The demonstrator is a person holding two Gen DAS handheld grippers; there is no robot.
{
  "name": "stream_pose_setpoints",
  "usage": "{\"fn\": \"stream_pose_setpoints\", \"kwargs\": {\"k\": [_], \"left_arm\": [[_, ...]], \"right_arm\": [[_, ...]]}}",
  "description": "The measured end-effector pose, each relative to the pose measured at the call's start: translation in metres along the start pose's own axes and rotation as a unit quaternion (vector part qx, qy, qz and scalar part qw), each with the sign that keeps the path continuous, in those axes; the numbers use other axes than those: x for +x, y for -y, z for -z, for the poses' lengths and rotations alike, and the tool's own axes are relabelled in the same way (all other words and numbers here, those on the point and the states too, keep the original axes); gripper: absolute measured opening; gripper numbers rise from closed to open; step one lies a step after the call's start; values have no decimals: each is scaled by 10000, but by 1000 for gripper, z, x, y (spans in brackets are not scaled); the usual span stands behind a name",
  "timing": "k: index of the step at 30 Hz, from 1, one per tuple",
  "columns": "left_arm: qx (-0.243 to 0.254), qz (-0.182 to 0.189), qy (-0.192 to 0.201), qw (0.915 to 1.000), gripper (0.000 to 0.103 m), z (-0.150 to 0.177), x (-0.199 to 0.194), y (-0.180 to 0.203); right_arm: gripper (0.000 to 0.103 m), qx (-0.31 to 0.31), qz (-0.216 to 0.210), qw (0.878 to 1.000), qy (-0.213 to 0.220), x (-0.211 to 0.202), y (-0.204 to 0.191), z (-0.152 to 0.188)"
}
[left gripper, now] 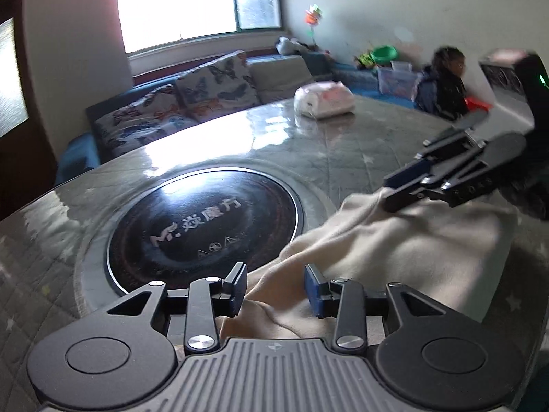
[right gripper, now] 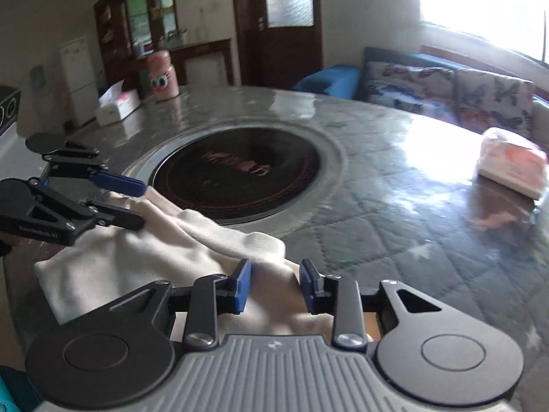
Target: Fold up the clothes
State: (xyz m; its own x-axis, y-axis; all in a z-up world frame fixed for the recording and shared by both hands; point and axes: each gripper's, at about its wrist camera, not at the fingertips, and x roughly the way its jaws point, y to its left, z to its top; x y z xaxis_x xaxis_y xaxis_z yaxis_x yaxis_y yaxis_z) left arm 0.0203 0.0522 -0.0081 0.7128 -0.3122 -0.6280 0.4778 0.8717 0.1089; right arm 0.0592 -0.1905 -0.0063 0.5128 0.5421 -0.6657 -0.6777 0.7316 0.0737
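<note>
1. The black round cooktop (left gripper: 202, 237) set into the table bears pale lettering: a stylised "M" mark followed by the Chinese characters "数魔方".
2. The left gripper (right gripper: 137, 206) carries small print on its linkage, too blurred to read surely.

home living room | sofa (left gripper: 192, 103) | table (left gripper: 308, 137) | window (left gripper: 195, 0)
</note>
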Motion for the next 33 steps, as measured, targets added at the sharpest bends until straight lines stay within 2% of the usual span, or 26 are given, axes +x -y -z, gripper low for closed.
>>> {"fn": "stream_pose_setpoints", "kwargs": {"k": [1, 2, 3, 4, 5, 8, 12, 15, 16, 19, 23, 25, 28, 31, 33], "left_arm": [[28, 31, -41, 10000, 32, 0, 3, -1], [35, 91, -69, 9999, 18, 1, 6, -1], [34, 131, -78, 9999, 14, 1, 7, -1], [72, 87, -28, 9999, 11, 0, 6, 1], [124, 15, 40, 9999, 9, -1, 4, 3], [196, -191, 254, 9993, 8, -5, 1, 8], [107, -331, 178, 9992, 9, -7, 8, 7], [15, -413, 75, 9991, 15, -8, 15, 5], [-16, -440, 41, 9990, 19, -8, 17, 4], [-129, -532, -25, 9985, 22, -10, 20, 2], [-335, -439, 296, 9980, 22, -22, 4, 11], [-472, -181, 399, 9979, 22, -27, 0, 19], [-589, 233, 383, 9973, 20, -30, 5, 34], [-657, 281, 251, 9971, 20, -29, 20, 43], [-714, 236, 127, 9971, 20, -27, 30, 44]], "right_arm": [[31, -47, -30, 10000, -51, 3, -2, -1], [31, -80, -60, 9999, -80, 5, -4, 0], [25, -112, -90, 9998, -109, 6, -5, 0], [11, -173, -38, 9998, -77, 4, -7, 0], [11, -235, 18, 9997, -43, 2, -10, -1], [10, -350, 235, 9989, 181, -3, -16, -3], [10, -236, 445, 9984, 245, 5, -16, 0], [15, -162, 462, 9987, 155, 12, -13, 3], [21, -174, 485, 9986, 155, 10, -12, 2], [21, -140, 474, 9983, 306, -3, -12, -1], [21, -111, 381, 9984, 408, -22, -19, 3], [21, -84, 352, 9986, 393, -25, -22, 8], [21, 61, 402, 9987, 317, -23, -19, 17], [21, 393, 566, 9971, 321, -17, -5, 27], [21, 562, 518, 9962, 414, -15, 2, 29]]}}
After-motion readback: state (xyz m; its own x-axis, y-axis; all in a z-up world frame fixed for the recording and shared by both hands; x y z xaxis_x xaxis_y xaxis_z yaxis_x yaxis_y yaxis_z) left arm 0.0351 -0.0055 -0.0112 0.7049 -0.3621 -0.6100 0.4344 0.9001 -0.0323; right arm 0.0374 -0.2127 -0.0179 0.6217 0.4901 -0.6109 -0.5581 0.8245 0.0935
